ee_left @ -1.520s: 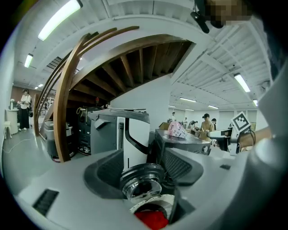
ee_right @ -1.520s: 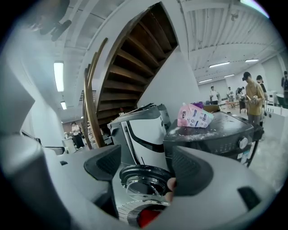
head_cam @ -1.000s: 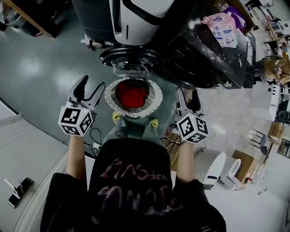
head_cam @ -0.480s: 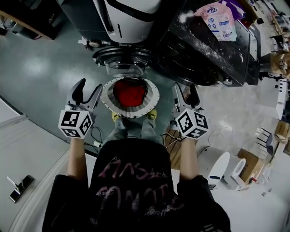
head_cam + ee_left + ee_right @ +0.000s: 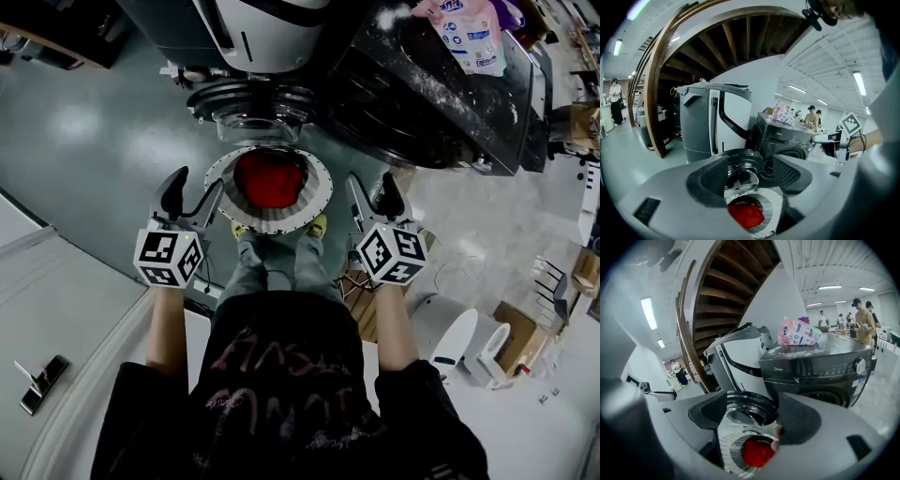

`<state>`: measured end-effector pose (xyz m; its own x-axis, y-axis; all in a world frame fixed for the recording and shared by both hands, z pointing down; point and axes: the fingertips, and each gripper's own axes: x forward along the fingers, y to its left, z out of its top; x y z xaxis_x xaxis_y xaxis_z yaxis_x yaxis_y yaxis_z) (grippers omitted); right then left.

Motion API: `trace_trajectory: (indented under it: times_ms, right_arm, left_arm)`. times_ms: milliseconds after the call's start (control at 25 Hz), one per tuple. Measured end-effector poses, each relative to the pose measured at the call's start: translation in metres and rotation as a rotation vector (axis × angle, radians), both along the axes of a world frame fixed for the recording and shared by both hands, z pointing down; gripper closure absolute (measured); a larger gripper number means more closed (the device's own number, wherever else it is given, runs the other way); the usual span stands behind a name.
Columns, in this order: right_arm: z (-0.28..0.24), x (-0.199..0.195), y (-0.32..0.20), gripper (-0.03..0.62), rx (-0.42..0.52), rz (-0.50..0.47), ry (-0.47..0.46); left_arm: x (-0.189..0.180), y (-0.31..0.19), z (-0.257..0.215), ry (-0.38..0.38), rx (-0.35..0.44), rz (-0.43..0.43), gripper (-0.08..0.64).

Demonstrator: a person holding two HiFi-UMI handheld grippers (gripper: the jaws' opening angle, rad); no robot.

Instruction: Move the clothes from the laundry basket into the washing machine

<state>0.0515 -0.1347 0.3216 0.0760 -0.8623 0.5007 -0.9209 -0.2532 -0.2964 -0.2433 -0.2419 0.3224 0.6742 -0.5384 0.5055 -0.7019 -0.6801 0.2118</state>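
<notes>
Head view, laundry basket (image 5: 321,192) holds red clothes (image 5: 270,180), maybe one, left gripper (image 5: 197,184), right gripper (image 5: 373,184), fingers spread.

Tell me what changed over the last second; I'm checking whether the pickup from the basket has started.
Both grippers sank and closed in on the laundry basket. The left gripper and right gripper now flank its rim more tightly. Nothing was taken hold of or let go, and both stay open and empty. The red garment still lies in the basket, and the washing machine door remains open.
</notes>
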Motion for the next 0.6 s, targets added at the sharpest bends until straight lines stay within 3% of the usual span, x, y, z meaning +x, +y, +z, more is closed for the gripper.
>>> trace_trajectory:
  times_ms: [360,600]
  right_arm:
    - [0.054,-0.024,-0.007,0.247,-0.082,-0.052,-0.079]
    - [0.092,-0.03,-0.015,0.247,-0.135,-0.06,-0.111]
  left_arm:
    - [-0.003,0.003,0.047,-0.073,-0.037,0.003,0.262]
    - [-0.011,0.004,0.082,-0.044,-0.133,-0.057,0.262]
